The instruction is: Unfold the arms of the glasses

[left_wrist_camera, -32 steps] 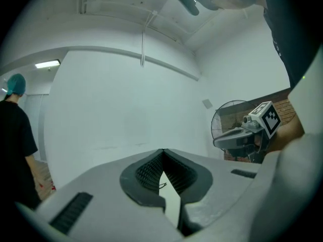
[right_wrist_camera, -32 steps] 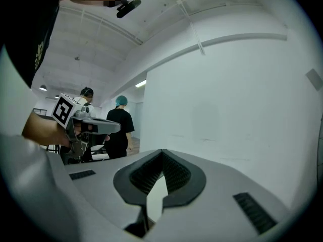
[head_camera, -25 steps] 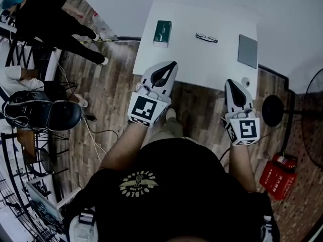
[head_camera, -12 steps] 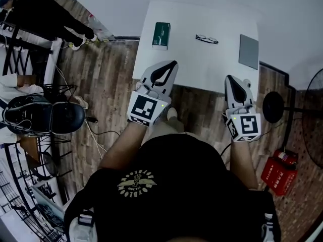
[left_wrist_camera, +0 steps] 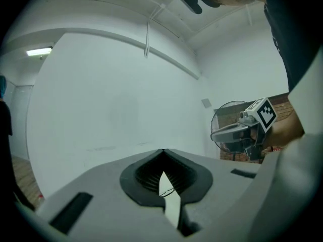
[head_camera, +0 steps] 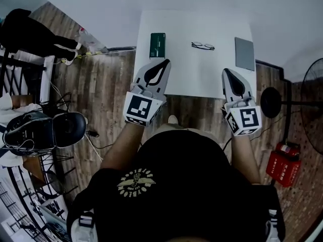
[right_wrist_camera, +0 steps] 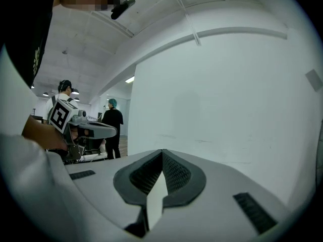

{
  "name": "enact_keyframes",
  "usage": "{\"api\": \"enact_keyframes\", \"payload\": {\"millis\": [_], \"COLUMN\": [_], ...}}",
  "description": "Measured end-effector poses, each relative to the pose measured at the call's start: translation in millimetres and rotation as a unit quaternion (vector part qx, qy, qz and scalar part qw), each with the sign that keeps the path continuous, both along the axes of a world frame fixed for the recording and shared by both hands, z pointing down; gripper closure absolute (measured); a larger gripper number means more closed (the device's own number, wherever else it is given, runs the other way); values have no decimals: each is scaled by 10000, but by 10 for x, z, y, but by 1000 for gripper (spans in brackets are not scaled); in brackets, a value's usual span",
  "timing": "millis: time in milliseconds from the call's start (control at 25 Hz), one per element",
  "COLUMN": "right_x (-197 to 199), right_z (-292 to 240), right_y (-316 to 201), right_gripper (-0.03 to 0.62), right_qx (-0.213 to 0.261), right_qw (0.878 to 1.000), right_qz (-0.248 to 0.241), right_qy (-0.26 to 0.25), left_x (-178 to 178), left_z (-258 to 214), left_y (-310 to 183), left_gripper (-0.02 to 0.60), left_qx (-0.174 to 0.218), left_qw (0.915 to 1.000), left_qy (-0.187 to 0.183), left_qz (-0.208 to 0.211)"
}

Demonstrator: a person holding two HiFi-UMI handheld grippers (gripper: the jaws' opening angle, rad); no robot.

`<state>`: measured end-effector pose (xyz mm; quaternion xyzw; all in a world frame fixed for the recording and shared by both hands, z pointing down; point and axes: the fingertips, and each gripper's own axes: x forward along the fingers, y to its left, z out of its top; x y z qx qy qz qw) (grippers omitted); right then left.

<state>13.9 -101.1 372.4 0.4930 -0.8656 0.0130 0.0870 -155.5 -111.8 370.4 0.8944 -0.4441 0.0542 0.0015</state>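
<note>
One pair of glasses (head_camera: 203,46) lies on the white table (head_camera: 197,77), toward its far edge and about midway between left and right. They are too small in the head view to tell whether the arms are folded. Nothing touches them.

Green box (head_camera: 157,45) lies on the table left of the glasses, well apart from them. Grey flat slab (head_camera: 245,53) lies at the table's right end, on the other side of the glasses.

Left gripper (head_camera: 165,61) is held over the near left part of the table, tip just near the green box, pointing away from the person. Its own view shows the jaws pressed together (left_wrist_camera: 162,151), nothing pinched, white wall ahead.

Right gripper (head_camera: 225,70) is held over the near right edge of the table, near the grey slab. Jaws pressed together (right_wrist_camera: 162,151), nothing between them. Both grippers are well apart from the glasses.

Each gripper carries a marker cube at the back, near the person's hands. Person wears a black shirt.

Wood floor around the table. Red fire extinguisher (head_camera: 281,168) on the floor at right, a round black stand base (head_camera: 272,102) just right of the table. Another person in black (head_camera: 30,32) stands at far left.
</note>
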Motion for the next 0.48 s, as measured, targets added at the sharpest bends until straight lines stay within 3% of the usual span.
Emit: {"api": "enact_keyframes", "payload": {"millis": [160,480], "right_x": [-65,-34], "right_z": [-53,-71], "right_y": [-88,-11], "right_gripper": [594,594], "right_qx": [-30,-157], "right_qw": [9999,9990], "right_qz": [148,343], "right_qy": [69,242], "left_x": [-20,-9], "left_z": [-56,61], "left_y": [-137,-191], "left_gripper": [583,583], "left_qx": [169,60], "left_qw": [9995,9989], "left_qy": [13,108], "left_qz": [257,444]}}
